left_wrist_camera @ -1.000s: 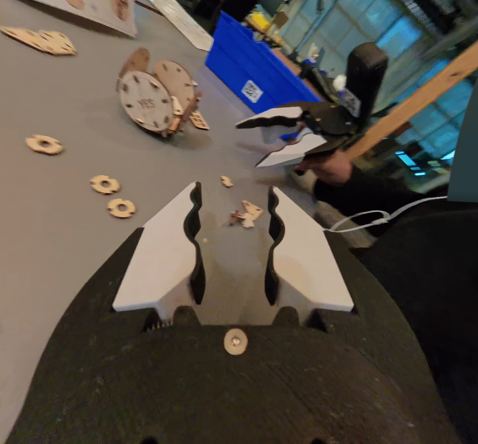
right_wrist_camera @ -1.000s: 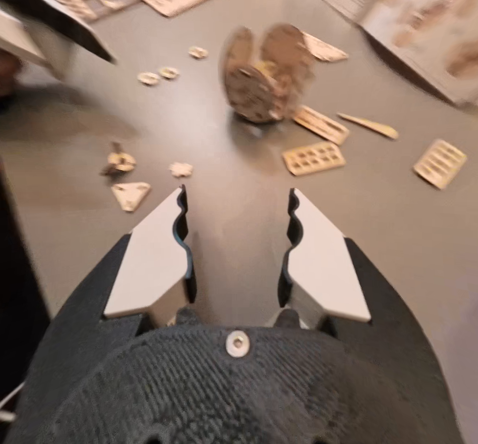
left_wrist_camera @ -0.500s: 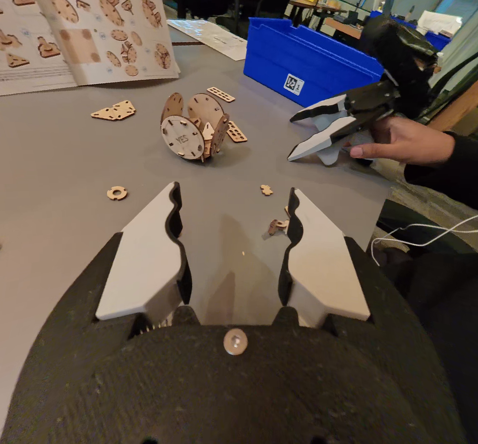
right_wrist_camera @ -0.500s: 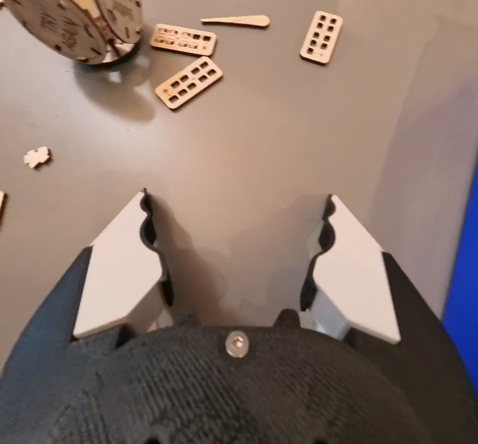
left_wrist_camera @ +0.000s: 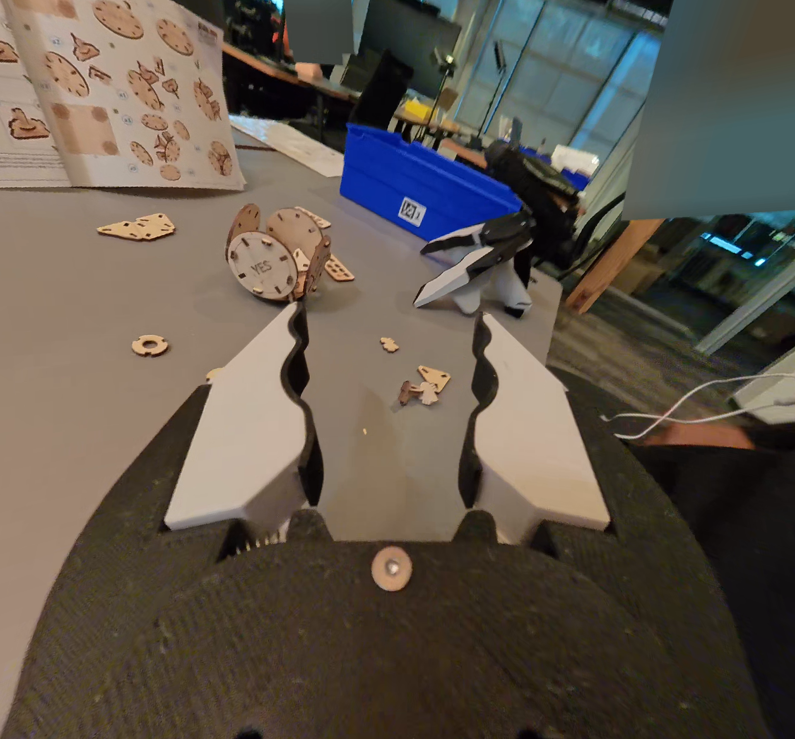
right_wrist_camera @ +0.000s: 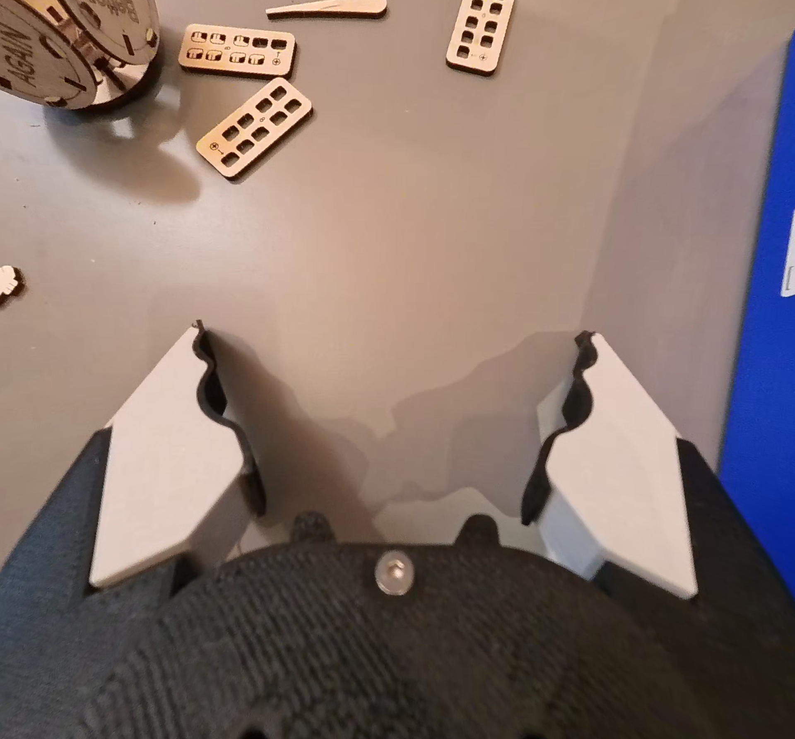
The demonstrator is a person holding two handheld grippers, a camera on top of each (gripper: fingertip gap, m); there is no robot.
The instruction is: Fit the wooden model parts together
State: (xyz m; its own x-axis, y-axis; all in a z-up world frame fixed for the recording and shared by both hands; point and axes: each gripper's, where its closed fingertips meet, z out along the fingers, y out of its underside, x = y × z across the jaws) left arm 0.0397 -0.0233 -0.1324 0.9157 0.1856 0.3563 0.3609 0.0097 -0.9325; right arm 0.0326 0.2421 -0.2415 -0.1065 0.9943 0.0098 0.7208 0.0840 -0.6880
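1. Hovering low over the grey table, the left gripper has its jaws parted with nothing between them; only bare tabletop and a few scraps show in the gap.
2. Nearest to it: a small wooden triangle with a tiny joined piece beside it, lying just inside the right-hand finger. A little lobed chip sits slightly farther out.
3. Beyond the left-hand fingertip stands a part-built wooden disc assembly, several round plates slotted together. It is close to the tip, though I cannot tell whether they touch.
4. A wooden ring lies off to the left; a flat angular panel lies farther back, in front of the open instruction booklet.
5. The right gripper is spread very wide and holds nothing, its tips down near the bare table.
6. Far left of it: the same assembly, two slotted wooden strips, a tapered stick, and a third strip standing apart.
7. A blue bin runs along its right side, near the right fingertip.
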